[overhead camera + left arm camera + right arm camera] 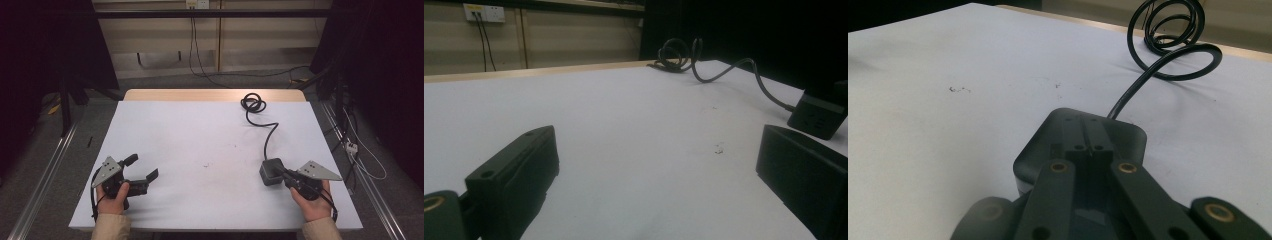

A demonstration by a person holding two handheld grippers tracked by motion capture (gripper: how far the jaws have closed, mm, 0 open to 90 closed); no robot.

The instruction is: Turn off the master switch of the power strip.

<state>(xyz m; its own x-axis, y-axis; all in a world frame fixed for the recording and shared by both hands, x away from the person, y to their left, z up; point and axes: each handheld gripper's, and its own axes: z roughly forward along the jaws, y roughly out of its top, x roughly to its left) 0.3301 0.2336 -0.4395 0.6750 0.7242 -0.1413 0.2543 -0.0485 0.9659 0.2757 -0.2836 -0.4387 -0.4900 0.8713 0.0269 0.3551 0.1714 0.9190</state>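
Small black rounded-square plastic adapter block [272, 171] resting on white matte worktop [200, 140], at its near right. Judged rigid, smooth-shelled, light; best gripped across flat sides. Stiff black rubber cable [265, 131] coiled beyond block, likely to drag. Right tongs [1087, 148] clenched, tips over block top. Left tongs [142, 167] released, well apart from block.
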